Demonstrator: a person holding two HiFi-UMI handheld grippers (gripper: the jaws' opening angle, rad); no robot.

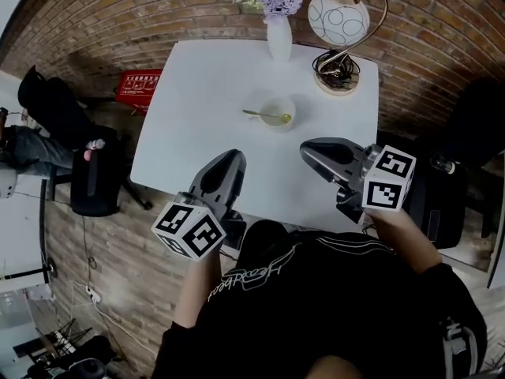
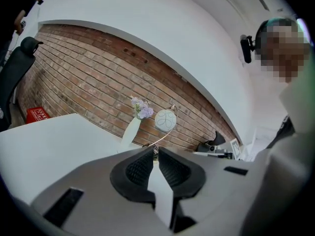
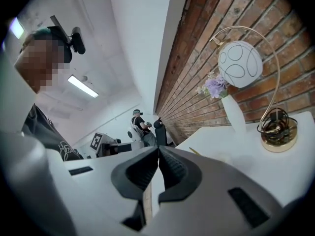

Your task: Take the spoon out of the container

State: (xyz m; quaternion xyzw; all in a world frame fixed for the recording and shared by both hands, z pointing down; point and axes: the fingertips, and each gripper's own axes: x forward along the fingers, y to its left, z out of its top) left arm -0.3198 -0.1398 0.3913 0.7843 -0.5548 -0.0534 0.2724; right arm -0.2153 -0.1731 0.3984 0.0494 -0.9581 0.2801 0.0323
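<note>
A small white bowl [image 1: 278, 111] sits mid-table, toward the back. In it lies a spoon [image 1: 267, 116] with a yellow-green head and a thin handle that sticks out over the rim to the left. My left gripper [image 1: 231, 158] hovers over the table's near edge, jaws shut and empty. My right gripper [image 1: 304, 150] hangs over the near right of the table, also shut with nothing in it. In the left gripper view the gripper [image 2: 155, 150] points at the brick wall. In the right gripper view the gripper [image 3: 158, 150] hides most of the bowl; only the spoon handle [image 3: 195, 151] peeks out.
The white table [image 1: 197, 101] stands against a brick wall. At its back stand a white vase with purple flowers [image 1: 277, 24] and a globe lamp on a brass base [image 1: 338, 24]. A red crate [image 1: 139, 88] and a black chair [image 1: 91, 176] stand to the left.
</note>
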